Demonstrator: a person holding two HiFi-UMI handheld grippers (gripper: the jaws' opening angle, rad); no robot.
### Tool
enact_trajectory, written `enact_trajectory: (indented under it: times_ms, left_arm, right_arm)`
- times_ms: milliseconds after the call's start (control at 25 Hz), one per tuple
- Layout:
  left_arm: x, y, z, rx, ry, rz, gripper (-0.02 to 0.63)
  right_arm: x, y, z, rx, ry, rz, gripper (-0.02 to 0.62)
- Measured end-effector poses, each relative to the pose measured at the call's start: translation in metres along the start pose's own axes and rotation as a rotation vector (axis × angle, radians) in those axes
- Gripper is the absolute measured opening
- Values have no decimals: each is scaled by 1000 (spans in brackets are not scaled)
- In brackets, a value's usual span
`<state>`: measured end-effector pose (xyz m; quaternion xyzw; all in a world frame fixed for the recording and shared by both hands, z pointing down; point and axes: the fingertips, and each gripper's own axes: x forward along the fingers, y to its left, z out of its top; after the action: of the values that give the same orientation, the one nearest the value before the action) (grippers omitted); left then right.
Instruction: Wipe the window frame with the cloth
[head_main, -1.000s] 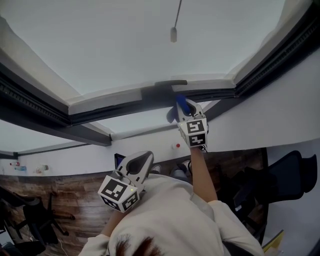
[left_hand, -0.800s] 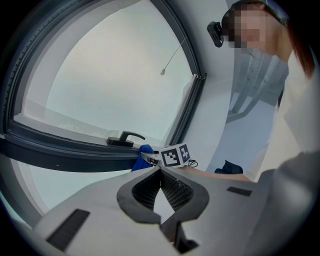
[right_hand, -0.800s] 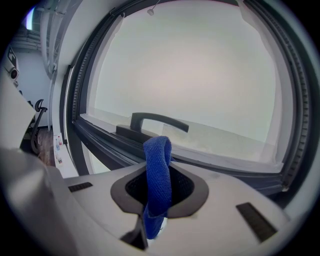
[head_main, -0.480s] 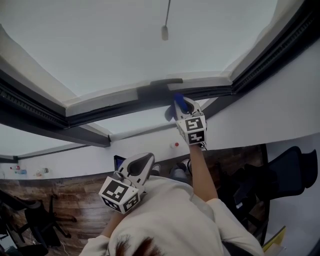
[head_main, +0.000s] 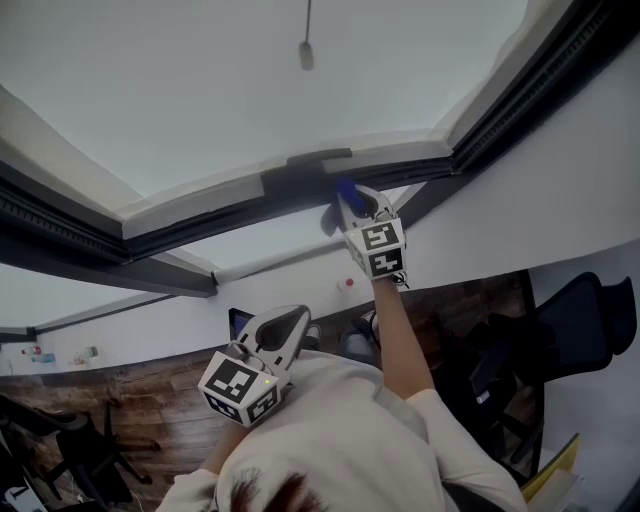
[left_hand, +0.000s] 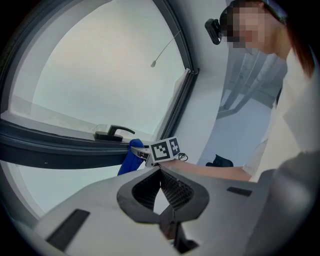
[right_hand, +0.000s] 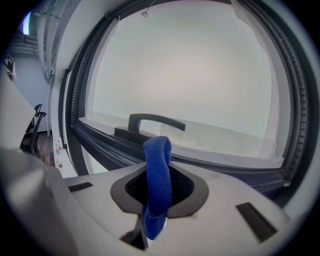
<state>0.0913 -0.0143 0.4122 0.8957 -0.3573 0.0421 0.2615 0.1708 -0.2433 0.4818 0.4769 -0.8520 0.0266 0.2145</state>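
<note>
Two tongs: both are clenched, but only one pair is carrying anything.
Right tongs (head_main: 352, 203): gripping the blue cloth (head_main: 341, 190) between the jaws, with the arm stretching up and a free fold of cloth standing out past the tips.
Left tongs (head_main: 288, 320): pressing jaw to jaw on nothing, hanging idle at the person's chest, well below and behind the right tongs.
Cloth position: poking out ahead of the right tongs, just under the window handle (head_main: 320, 158). It seems to be brushing the dark lower rail of the window frame (head_main: 200, 215), though actual contact is too fine to confirm.
Ahead of the right tongs: the handle's base is sitting straight beyond the cloth fold, and the rail is running off to either side.
What is changing: over the last second the right tongs are edging up closer to the rail and the handle. The head camera is drifting too, so part of that shift is its own. The left tongs are not moving against the body.
Meaning for the task: the cloth is probably just arriving at, or already working, the stretch of rail under the handle. The long run of rail to the left of the right tongs is likely still waiting.
Next move, as a guess: sliding the fold sideways along the rail while keeping it pressed.
Risk: the handle base may be snagging the loose fold and dragging cloth out of the jaws.
</note>
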Motion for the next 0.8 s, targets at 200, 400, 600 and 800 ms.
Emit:
enact_trajectory:
  times_ms: [200, 400, 600, 800]
  left_arm:
    - [0, -4, -3, 1, 8, -22, 9]
    - [-5, -3, -4, -5, 5, -15, 9]
    - [-10, 3, -2, -10, -13, 13, 9]
    - [-8, 2, 0, -5, -16, 14, 9]
  right_arm:
    - [1, 1, -2, -1, 10, 1, 51]
    - [-2, -6, -3, 2, 14, -22, 51]
    - [-5, -12, -3, 12, 8, -33, 51]
    - [-5, -16, -5, 16, 7, -36, 51]
